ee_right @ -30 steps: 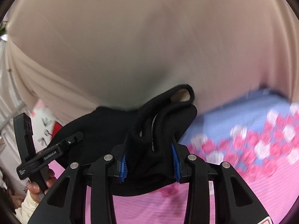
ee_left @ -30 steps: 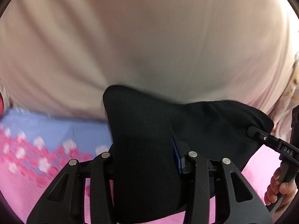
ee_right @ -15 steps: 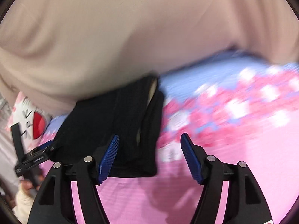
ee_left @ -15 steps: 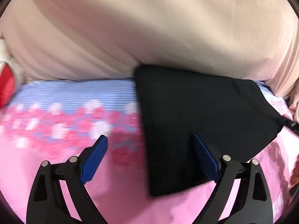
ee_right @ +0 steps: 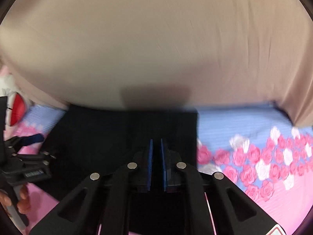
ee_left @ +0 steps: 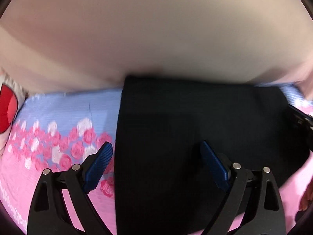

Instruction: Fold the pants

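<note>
The black pants [ee_left: 195, 133] lie folded flat on the pink and blue floral bedsheet [ee_left: 58, 133]. My left gripper [ee_left: 156, 156] is open above the pants' left edge, holding nothing. In the right wrist view the pants [ee_right: 109, 137] lie flat under my right gripper [ee_right: 156, 148], whose blue pads stand nearly together with nothing between them. The right gripper's black body shows at the left wrist view's right edge [ee_left: 299, 117]. The left gripper shows at the right wrist view's left edge [ee_right: 25, 156].
A beige fabric mass [ee_left: 156, 35] rises right behind the pants and fills the upper half of both views. A white and red plush object [ee_right: 16, 107] sits at the far left. The person's fingers [ee_right: 23, 197] hold the left gripper's handle.
Both grippers let go of the pants, which now lie flat on the sheet. The left gripper stays open. The right gripper opened, then closed empty over the pants.
</note>
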